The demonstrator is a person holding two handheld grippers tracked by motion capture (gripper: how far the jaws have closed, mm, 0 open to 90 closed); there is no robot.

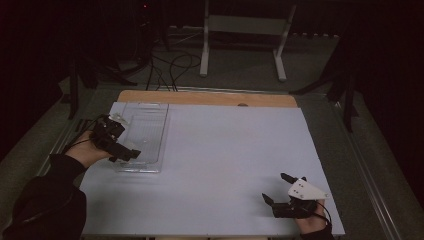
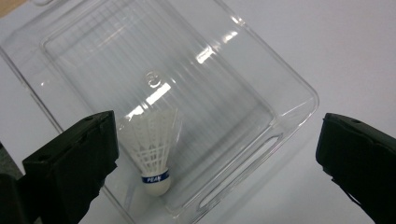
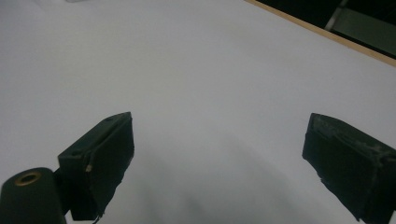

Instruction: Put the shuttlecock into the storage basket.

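White shuttlecock (image 2: 154, 156): lies in clear plastic tray (image 1: 145, 131) at table's (image 1: 225, 150) left side, untouched. Left gripper (image 1: 122, 145): over tray, jaws wide, nothing held. Right gripper (image 1: 278, 187): near table's right front corner, jaws apart, empty.

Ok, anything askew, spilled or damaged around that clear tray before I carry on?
Nothing stands out. The shuttlecock sits inside the clear tray, cork down and tilted, feathers looking intact. The left gripper is open above it; the right gripper is open over the bare white table.
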